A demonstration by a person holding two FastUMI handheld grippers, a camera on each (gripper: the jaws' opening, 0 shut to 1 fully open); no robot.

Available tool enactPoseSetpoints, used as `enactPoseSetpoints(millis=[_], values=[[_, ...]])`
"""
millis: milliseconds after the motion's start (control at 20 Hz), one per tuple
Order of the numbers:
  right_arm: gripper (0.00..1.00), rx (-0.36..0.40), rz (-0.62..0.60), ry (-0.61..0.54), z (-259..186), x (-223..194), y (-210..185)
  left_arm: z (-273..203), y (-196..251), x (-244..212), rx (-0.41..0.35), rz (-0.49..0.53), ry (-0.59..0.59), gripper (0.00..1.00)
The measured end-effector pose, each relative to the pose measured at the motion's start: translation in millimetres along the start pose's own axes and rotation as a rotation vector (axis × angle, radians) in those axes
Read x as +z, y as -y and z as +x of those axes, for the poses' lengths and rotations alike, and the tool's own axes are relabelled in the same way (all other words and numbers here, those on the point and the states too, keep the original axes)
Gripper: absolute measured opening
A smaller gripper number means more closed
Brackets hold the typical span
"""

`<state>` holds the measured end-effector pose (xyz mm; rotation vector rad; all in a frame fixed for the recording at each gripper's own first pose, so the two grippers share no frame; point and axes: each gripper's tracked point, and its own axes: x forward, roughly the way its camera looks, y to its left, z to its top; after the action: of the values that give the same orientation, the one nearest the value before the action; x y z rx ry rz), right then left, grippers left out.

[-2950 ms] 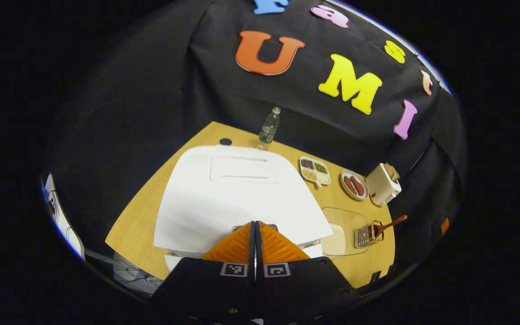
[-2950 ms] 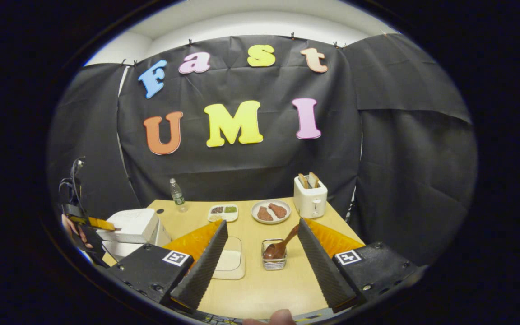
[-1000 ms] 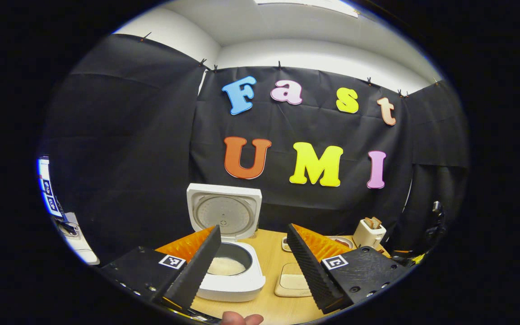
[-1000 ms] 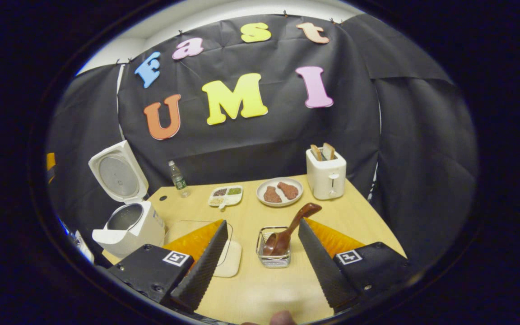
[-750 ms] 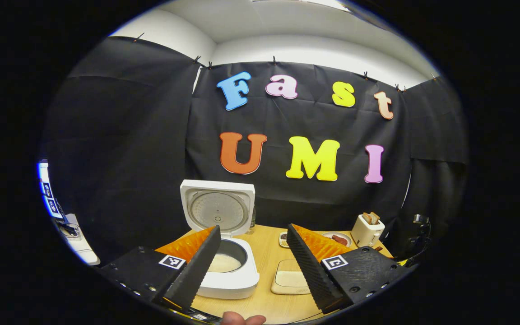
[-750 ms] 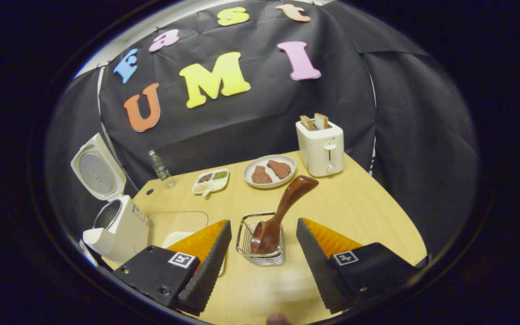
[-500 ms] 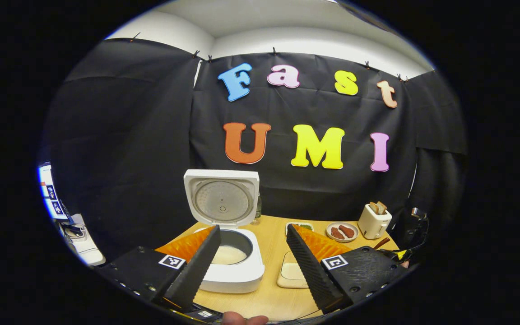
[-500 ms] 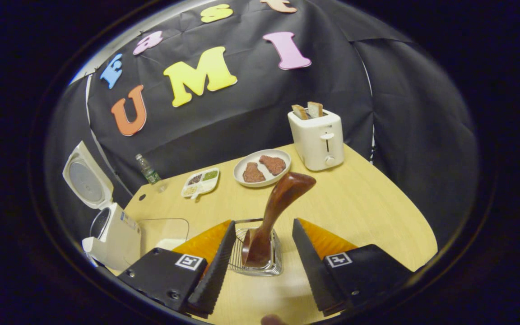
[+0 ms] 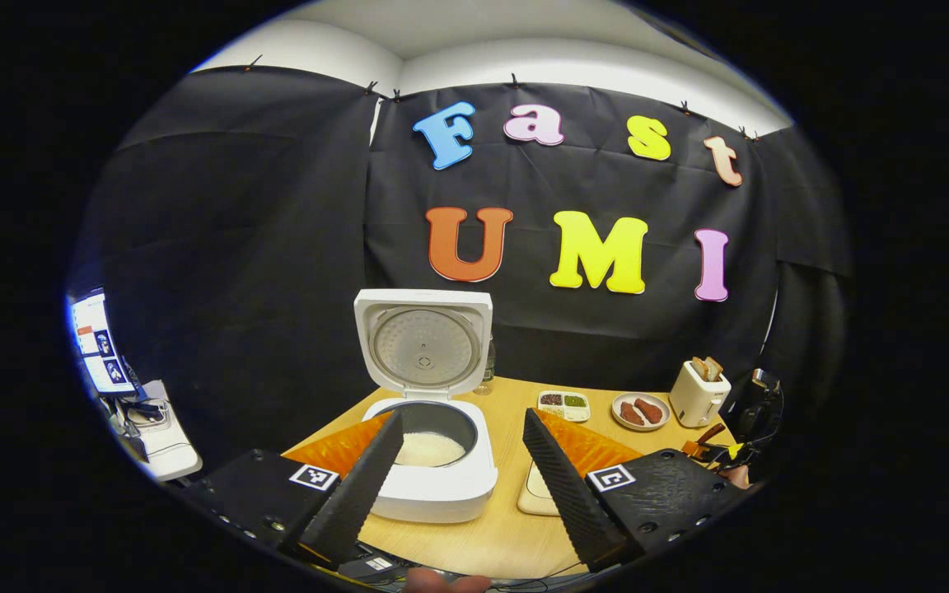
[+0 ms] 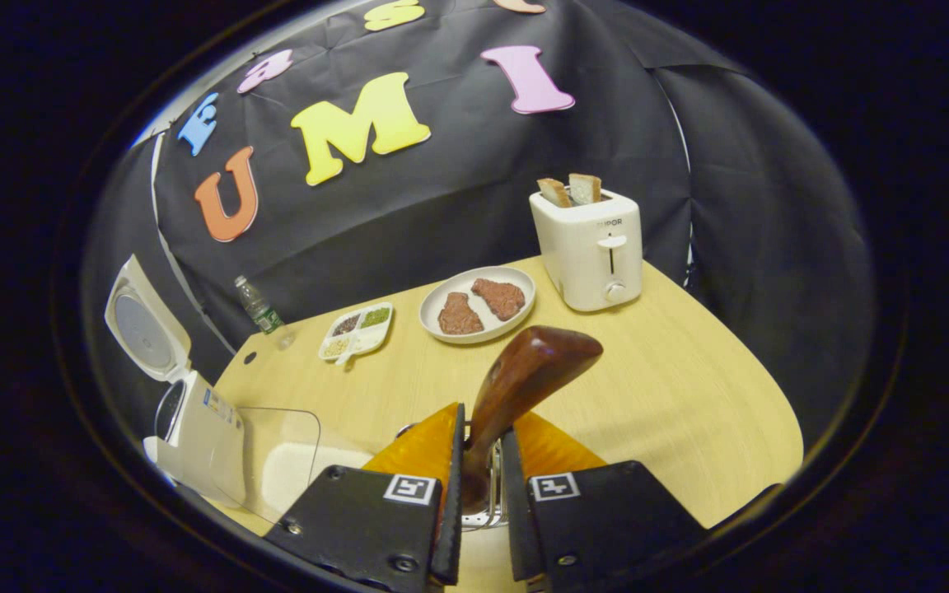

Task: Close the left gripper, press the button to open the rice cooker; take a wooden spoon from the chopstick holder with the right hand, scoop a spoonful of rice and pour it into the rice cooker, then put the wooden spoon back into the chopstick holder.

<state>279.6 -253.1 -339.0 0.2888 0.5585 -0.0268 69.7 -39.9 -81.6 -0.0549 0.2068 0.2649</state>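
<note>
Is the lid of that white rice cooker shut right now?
No. In the left gripper view the rice cooker has its lid standing upright, with the pot open below it.

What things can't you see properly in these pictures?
- Right gripper view: the wooden spoon shows its handle, but its bowl and most of the chopstick holder sit behind the right claw.
- Right gripper view: the rice cooker pot's inside is hidden by its own wall.
- Left gripper view: the rice tray is partly behind the left claw.
- Left gripper view: the divided dish is too small to tell its contents.
</note>
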Motion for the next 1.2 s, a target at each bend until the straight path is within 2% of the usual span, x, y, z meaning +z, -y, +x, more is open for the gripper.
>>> enactPoseSetpoints(millis=[300, 450, 600, 900, 1000, 1200], values=[[0.17, -0.003, 0.002, 0.005, -12.4, 1.8, -11.4, -2.7, -12.3, -0.1, 0.005, -0.015, 0.008, 0.94], [0.12, -0.021, -0.002, 0.055, -26.1, 19.7, -17.5, -7.9, -21.6, 1.6, -0.002, -0.020, 0.012, 0.94], [0.11, -0.029, 0.000, 0.109, -47.7, 42.2, -32.9, -6.7, -30.8, 4.8, -0.019, -0.033, 0.021, 0.94], [0.10, 0.037, -0.065, 0.185, -99.6, 70.4, -109.0, 1.1, -47.1, 12.9, -0.067, -0.080, 0.047, 0.94], [0.10, 0.075, -0.096, 0.182, -104.1, 64.3, -139.7, 3.0, -56.9, 17.8, -0.074, -0.079, 0.059, 0.94], [0.09, 0.088, -0.141, 0.136, -87.3, 27.7, -178.5, 4.2, -77.5, 18.6, -0.072, -0.056, 0.061, 0.94]])
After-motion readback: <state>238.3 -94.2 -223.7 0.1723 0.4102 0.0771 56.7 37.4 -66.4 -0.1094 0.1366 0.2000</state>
